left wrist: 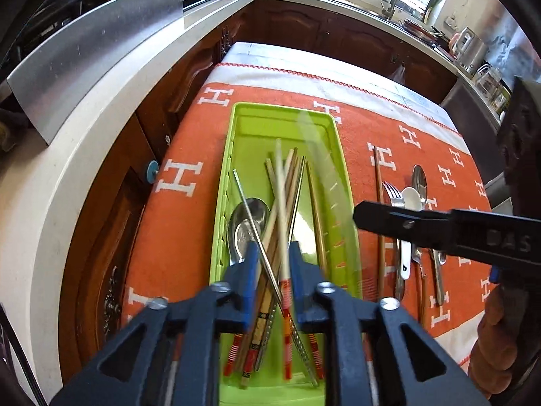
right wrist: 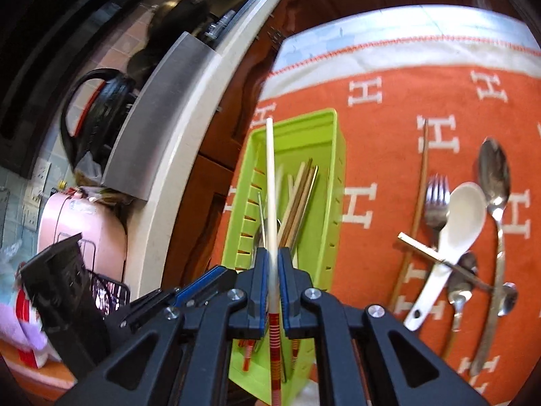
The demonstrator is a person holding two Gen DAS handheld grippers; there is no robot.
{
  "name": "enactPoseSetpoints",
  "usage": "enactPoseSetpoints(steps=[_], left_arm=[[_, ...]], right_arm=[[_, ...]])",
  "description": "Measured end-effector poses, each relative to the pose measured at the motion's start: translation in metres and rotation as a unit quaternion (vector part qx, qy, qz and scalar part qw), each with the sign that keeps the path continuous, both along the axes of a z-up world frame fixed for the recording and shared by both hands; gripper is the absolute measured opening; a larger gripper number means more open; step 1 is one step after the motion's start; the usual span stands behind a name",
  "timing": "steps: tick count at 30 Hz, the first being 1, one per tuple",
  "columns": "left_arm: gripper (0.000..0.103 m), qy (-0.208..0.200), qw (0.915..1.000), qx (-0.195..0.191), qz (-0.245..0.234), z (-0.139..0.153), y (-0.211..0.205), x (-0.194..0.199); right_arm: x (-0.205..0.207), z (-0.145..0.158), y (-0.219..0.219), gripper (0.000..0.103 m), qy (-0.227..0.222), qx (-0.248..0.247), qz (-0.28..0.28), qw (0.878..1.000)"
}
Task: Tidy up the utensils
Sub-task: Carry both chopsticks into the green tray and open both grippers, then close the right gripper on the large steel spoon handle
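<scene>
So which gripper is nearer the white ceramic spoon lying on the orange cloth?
Right. The right gripper reaches across just beside the white spoon, shut on a chopstick. The left gripper is over the green tray, farther off.

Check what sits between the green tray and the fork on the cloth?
One brown chopstick lies on the orange cloth between the green tray and the fork; clearest in the right wrist view.
</scene>
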State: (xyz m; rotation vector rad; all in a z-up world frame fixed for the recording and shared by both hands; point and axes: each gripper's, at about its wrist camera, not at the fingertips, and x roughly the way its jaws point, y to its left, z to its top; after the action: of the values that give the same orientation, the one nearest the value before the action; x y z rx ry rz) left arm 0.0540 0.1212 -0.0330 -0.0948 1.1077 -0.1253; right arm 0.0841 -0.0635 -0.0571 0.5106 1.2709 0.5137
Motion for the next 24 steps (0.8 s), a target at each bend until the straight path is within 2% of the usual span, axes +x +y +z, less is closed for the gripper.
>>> enactPoseSetpoints(steps=[7,12,14,15,24], left_arm=[[0.027,-0.004,0.9999,-0.009,0.005,-0.002,0.0,0.002],[0.03,-0.011,0.9999,-0.001,0.0,0.001,-0.006,-0.001],[0.042,-0.011,0.9999,-0.001,0.001,0.002,-0.008,-0.003],[0.045,-0.013,0.9999,-0.001,0.002,0.004,-0.009,-0.004],[0.046,-0.033,0.9992,0.002,-0.024,0.02,-0.036,-0.013]], right_arm=[[-0.003,-0.002,-0.005,0.007,-0.012,-0.035,-0.007,0.999],[-0.01,0.003,-0.021,0.007,-0.03,-0.053,-0.012,0.998],[-0.013,0.005,-0.029,0.007,-0.037,-0.058,-0.013,0.998],[-0.016,0.007,-0.033,0.007,-0.042,-0.061,-0.013,0.997],[-0.036,0.023,-0.08,0.007,-0.08,-0.08,-0.041,0.993]])
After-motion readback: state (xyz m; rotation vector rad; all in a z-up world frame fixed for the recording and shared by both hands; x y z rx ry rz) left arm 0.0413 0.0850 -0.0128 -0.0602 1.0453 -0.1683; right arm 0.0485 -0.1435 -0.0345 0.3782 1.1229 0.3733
